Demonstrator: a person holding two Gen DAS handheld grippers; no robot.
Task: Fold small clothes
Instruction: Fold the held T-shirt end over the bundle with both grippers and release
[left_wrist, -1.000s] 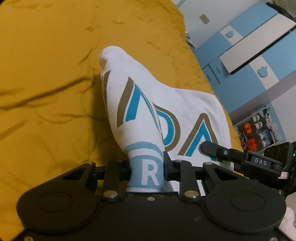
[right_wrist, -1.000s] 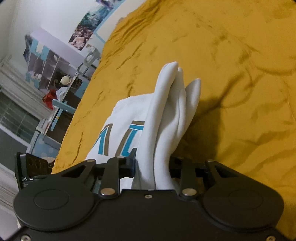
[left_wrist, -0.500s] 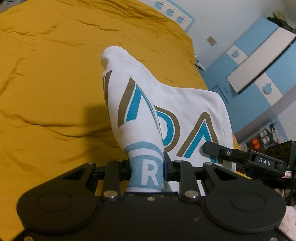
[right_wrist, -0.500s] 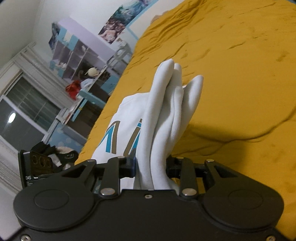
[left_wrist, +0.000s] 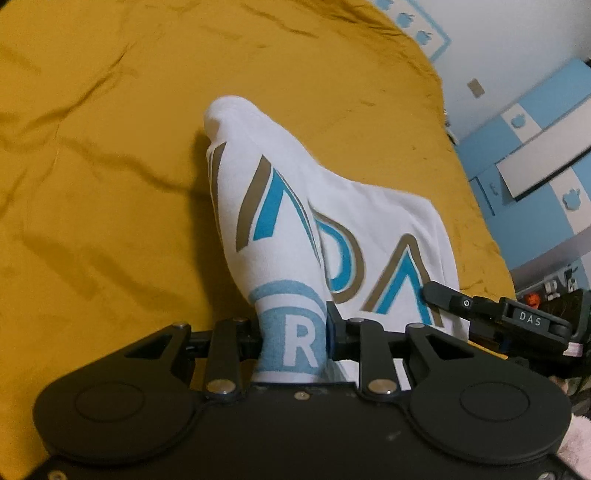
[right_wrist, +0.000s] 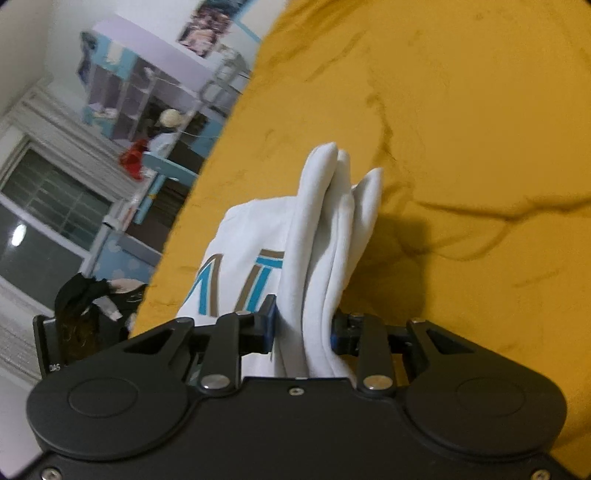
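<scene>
A small white garment (left_wrist: 295, 206) with blue and tan lettering hangs between my two grippers above a mustard-yellow bedspread (left_wrist: 110, 184). My left gripper (left_wrist: 293, 332) is shut on a bunched edge that bears a pale blue band with a white "R". My right gripper (right_wrist: 304, 328) is shut on several gathered white folds of the same garment (right_wrist: 325, 221). The right gripper (left_wrist: 498, 321) also shows at the right edge of the left wrist view, holding the cloth's other side.
The yellow bedspread (right_wrist: 461, 129) fills most of both views. Blue and white cupboards (left_wrist: 535, 155) stand past the bed's right edge. Shelves, a blue chair (right_wrist: 162, 170) and a window (right_wrist: 48, 206) lie past its left edge.
Both grippers keep their hold on the garment. The views have swung: the bed looms closer in the left wrist view, and the right wrist view has tilted, with the garment carried along.
</scene>
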